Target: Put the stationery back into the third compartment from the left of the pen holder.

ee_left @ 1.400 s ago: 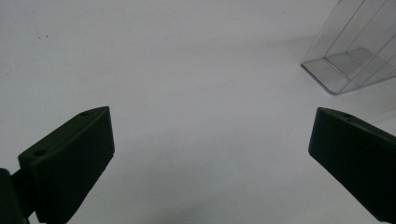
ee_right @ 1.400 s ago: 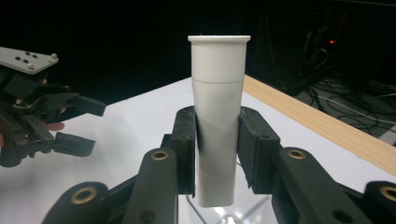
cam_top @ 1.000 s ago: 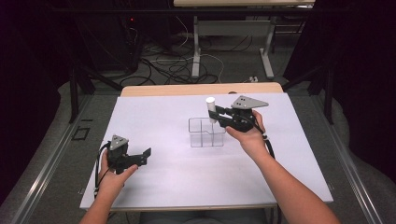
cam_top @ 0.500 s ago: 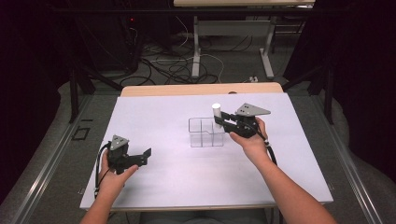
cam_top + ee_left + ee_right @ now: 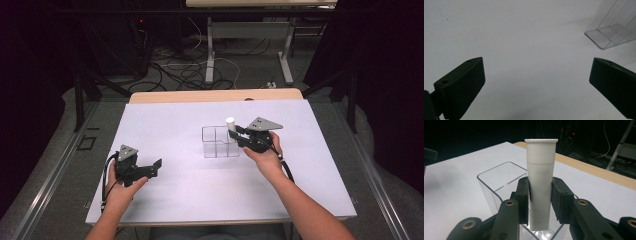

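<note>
Jaws of the right gripper (image 5: 539,195) are clenching one white tube (image 5: 540,182) upright, its lower end hanging inside a compartment of the one clear divided box (image 5: 219,142), likely so it drops in straight. Jaws of the left gripper (image 5: 156,167) are standing wide apart, grasping nothing, resting low over the white surface (image 5: 200,195), well apart from the box, probably waiting

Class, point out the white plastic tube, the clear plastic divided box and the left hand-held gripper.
White plastic tube (image 5: 541,182): right gripper view, mid-body.
Clear plastic divided box (image 5: 212,145): high view, front wall.
Left hand-held gripper (image 5: 156,167): high view, between fingertips.
</note>
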The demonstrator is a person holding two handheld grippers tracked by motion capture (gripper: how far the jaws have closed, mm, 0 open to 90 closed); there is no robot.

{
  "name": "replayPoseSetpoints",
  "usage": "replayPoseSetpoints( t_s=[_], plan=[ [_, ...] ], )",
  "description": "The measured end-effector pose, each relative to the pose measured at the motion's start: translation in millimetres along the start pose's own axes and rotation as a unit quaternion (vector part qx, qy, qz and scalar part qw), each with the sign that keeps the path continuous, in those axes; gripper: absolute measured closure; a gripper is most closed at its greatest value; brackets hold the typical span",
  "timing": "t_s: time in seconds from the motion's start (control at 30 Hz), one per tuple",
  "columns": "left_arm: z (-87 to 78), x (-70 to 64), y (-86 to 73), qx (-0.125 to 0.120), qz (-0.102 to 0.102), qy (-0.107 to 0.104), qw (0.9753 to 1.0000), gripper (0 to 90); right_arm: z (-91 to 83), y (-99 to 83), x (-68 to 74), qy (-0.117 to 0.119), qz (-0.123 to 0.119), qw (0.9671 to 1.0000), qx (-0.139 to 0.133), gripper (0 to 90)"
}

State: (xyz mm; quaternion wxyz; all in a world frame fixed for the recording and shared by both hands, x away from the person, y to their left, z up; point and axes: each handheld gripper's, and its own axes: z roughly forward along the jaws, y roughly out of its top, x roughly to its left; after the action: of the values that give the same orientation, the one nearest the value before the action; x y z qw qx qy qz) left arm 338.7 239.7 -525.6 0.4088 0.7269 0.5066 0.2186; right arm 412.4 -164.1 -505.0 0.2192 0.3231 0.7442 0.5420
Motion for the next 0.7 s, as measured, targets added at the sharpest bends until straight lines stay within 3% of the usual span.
replayPoseSetpoints(
  t_s=[0.3, 0.33, 0.57, 0.63, 0.7],
  plan=[
    [1.4, -0.9, -0.1, -0.001, -0.001, 0.0, 1.0, 0.3, 3.1, -10.5, -2.6, -0.007, 0.01, 0.9998, 0.013, 69.2],
    [1.4, -0.9, -0.1, 0.0, 0.0, 0.0, 1.0, 0.3, 2.8, -11.0, -3.6, -0.007, 0.009, 0.9996, 0.024, 69.2],
    [0.2, -0.4, 0.1, 0.0, 0.001, 0.0, 1.0, 0.3, 2.9, -11.1, -3.2, -0.007, 0.016, 0.9997, 0.019, 68.9],
    [0.4, -0.4, 0.3, -0.001, 0.0, 0.001, 1.0, 0.3, 2.2, -11.1, -2.9, -0.007, 0.019, 0.9996, 0.019, 67.9],
    [1.1, -0.8, 0.1, -0.001, -0.001, 0.0, 1.0, 0.2, 0.7, -10.0, -2.1, -0.006, 0.024, 0.9995, 0.018, 61.2]
  ],
)
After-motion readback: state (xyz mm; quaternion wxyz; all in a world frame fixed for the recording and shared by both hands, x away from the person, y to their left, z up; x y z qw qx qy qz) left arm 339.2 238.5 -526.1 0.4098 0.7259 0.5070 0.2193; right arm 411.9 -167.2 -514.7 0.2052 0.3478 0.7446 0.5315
